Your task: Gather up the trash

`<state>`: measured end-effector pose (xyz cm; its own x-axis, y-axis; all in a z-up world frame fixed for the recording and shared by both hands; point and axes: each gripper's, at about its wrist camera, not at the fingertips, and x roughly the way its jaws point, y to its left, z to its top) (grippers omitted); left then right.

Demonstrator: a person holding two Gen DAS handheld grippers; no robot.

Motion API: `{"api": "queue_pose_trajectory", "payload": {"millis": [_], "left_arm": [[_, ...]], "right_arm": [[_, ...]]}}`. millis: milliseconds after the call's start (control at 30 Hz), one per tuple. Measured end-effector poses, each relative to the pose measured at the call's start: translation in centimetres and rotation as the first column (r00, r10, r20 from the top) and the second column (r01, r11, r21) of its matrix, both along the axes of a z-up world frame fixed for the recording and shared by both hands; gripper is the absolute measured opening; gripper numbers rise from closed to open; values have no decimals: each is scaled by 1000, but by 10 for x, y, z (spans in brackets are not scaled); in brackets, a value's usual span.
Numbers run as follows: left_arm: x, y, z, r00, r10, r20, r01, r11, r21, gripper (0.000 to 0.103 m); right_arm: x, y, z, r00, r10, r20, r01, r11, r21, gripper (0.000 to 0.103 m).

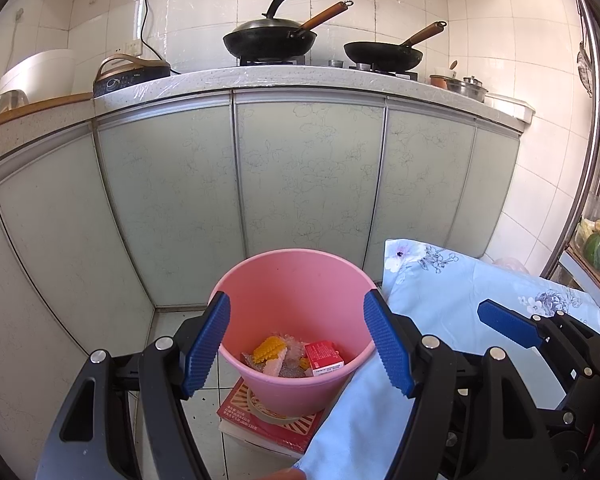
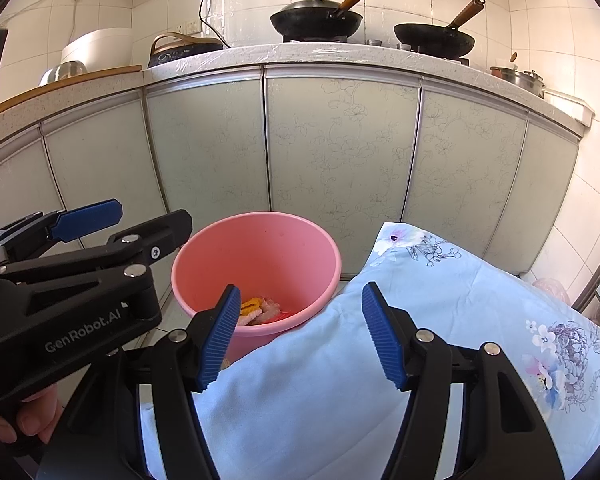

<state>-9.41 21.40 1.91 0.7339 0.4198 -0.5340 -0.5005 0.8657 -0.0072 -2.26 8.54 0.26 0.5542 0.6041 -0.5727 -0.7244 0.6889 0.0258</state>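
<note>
A pink bucket stands on the kitchen floor in front of the cabinets, resting on a red book. Inside it lie a yellow ridged piece, a red box and crumpled clear wrapping. My left gripper hangs open above the bucket's near rim, nothing between its blue pads. My right gripper is open too, above a light blue flowered cloth beside the bucket. The left gripper's side shows at the left of the right wrist view, held by a hand.
Pale green cabinet doors run behind the bucket under a stone counter. Two black woks sit on the stove, with a rice cooker and pots further along. A shelf with vegetables stands at the right.
</note>
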Motion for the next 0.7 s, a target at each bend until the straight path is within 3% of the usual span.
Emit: {"api": "queue_pose_trajectory", "payload": {"millis": [700], "left_arm": [[-1,1,0,1000,9,1,-9,1000,8,69]], "right_arm": [[2,-2,2,1000,-2,2,2,1000,-4,64]]}}
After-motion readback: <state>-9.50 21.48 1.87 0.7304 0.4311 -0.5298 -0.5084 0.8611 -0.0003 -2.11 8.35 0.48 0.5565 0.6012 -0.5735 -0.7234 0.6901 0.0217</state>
